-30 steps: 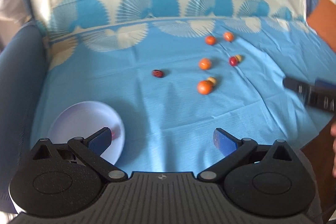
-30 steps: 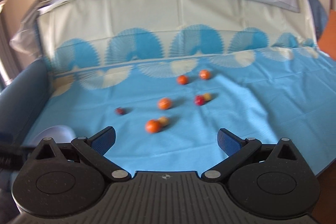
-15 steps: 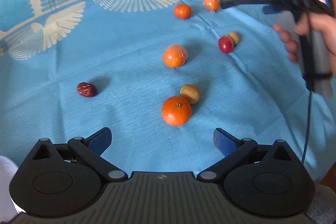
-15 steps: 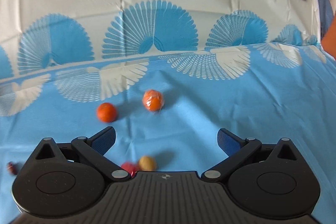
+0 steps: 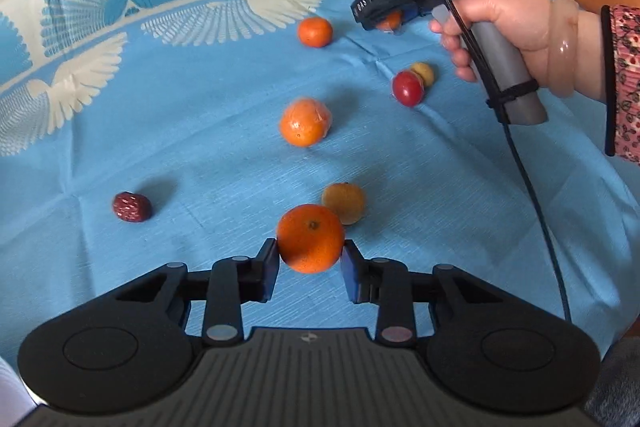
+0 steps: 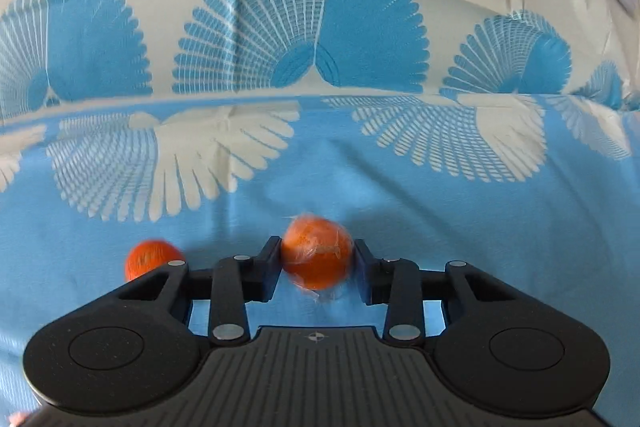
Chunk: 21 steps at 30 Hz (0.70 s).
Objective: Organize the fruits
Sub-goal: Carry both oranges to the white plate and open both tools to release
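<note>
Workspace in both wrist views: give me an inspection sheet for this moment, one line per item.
Surface: blue cloth with white and blue fan pattern, creased.
Job's things: nearest orange between the left tool's pads; wrapped orange between the right tool's pads; two more oranges, a red fruit, two tan fruits and a dark red date lie loose.
Clutter: nothing seen.
Grippers: left tool has just closed on the nearest orange; right tool has just closed on the wrapped orange.
Cables: black cable hangs from the right tool's handle.
Surroundings: hand with bangle and patterned sleeve; orange panel at far right.
</note>
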Available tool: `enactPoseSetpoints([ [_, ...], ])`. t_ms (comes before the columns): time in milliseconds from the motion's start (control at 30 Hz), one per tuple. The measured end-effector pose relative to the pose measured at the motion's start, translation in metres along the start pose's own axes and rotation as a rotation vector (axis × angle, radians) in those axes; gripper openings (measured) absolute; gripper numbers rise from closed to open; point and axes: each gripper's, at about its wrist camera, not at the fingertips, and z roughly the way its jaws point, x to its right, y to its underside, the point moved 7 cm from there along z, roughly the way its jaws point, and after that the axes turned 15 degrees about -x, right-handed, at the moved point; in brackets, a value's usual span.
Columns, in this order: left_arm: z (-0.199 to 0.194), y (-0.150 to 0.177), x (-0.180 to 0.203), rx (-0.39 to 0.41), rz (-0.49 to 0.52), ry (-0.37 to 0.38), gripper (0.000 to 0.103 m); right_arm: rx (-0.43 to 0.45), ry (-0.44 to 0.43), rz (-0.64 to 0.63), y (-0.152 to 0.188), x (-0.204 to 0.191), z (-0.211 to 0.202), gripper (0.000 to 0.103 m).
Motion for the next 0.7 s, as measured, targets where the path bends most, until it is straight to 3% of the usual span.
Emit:
enactPoseSetpoints([
  [133,-0.042,0.014,-0.008,0.052,-0.019,-0.003,0.036,0.061,0.031,0.034,0.014,0.016,-0.047,0.039],
  [367,-0.142,0.06,-0.038,0.152,-0.118,-0.019,0.036,0.228,-0.043,0.081,0.056,0.033,-0.2,0.039],
  [533,-0.207,0.111,-0.057,0.17,-0.2,-0.031,0.036,0.262,-0.117,0.062,0.119,0.008,-0.296,0.039],
  [700,-0.251,0.167,-0.074,0.15,-0.278,-0.079,0.036,0.198,-0.222,0.004,0.191,-0.05,-0.353,0.039],
])
